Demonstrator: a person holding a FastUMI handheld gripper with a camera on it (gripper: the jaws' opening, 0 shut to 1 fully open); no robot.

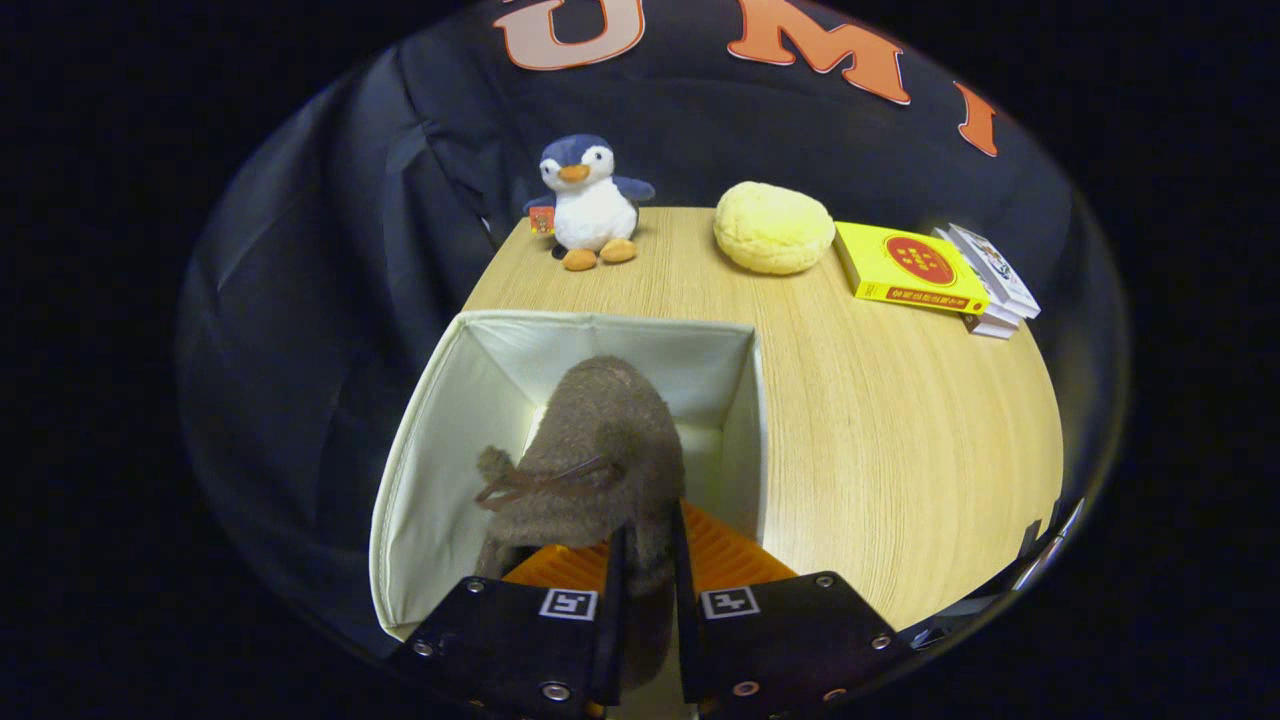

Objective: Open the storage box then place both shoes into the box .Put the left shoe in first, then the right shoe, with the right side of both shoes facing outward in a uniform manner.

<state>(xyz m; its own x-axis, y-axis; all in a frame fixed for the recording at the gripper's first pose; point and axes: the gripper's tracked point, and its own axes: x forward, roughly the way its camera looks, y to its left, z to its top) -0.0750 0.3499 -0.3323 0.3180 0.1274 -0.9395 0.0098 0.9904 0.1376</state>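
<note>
Claw (pixel 648 560) pinches the rear edge of a fuzzy grey-brown fabric shoe (pixel 600 450), both fingers pressed against it. Shoe hangs just ahead of the fingers, inside an open cream fabric storage box (pixel 430 450), toe pointing away. Box sits on a light wooden round table (pixel 900 430). Well beyond the claw: plush blue-and-white penguin (pixel 590 205), puffy yellow round bun-shaped toy (pixel 773 228), yellow box with red circle (pixel 910 267), next to it a stack of white card packs (pixel 990 285).

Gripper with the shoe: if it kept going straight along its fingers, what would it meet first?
The gripper, shut on the brown shoe, points into the open storage box. The shoe would probably meet the box's floor or far wall first; depth is unclear.
</note>
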